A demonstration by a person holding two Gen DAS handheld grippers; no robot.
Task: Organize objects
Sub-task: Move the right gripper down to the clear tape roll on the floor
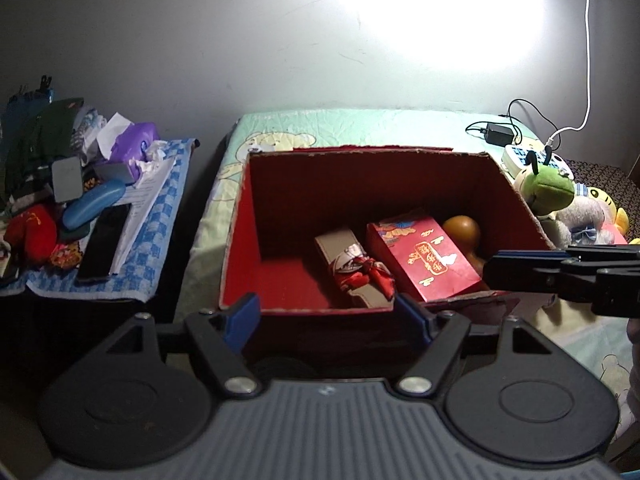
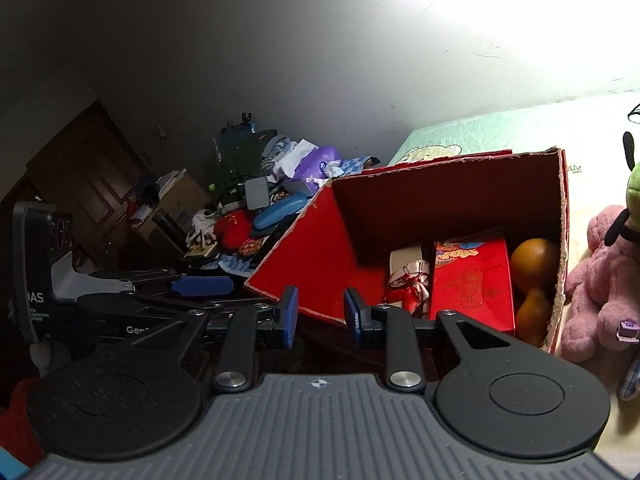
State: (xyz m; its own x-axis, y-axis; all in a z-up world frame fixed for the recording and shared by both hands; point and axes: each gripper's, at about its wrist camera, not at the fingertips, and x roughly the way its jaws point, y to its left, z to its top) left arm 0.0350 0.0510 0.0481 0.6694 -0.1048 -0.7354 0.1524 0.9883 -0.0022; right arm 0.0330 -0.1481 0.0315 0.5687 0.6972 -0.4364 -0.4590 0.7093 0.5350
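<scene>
- The red cardboard box (image 1: 360, 184) stands on the bed (image 1: 360, 128), which has a light green sheet with bear drawings.
- Inside the box, against its right wall, lie a wooden gourd (image 1: 462, 230), a red gift packet (image 1: 424, 258) with gold characters just left of it, and a beige case (image 1: 352, 268) tied with a red ribbon further left. The left part of the box floor is bare.
- The left tool (image 1: 326, 316) is at the near wall of the box, its blue-padded jaws spread wide and holding nothing.
- The right tool (image 2: 320, 310) is at the near left corner of the box; its jaws are apart with a narrow gap, and nothing is between them. In the left wrist view it comes in from the right edge, above the near right corner of the box.
- To the right of the box, on the bed, a green plush toy (image 1: 546, 190) touches the box wall, and a grey plush (image 1: 584, 220) and a yellow one (image 1: 612, 208) are behind it. The right wrist view shows also a pink plush (image 2: 596, 276) just beside the box.
- Far right on the bed lie a black adapter (image 1: 498, 134) with cables and a white power strip (image 1: 532, 158).
- To the left, apart from the bed, a desk with a blue checked cloth (image 1: 152, 248) carries a crowded pile: a blue glasses case (image 1: 94, 206), a black phone (image 1: 104, 248), papers (image 1: 144, 196), a purple bag (image 1: 132, 140), a red pouch (image 1: 34, 232).
</scene>
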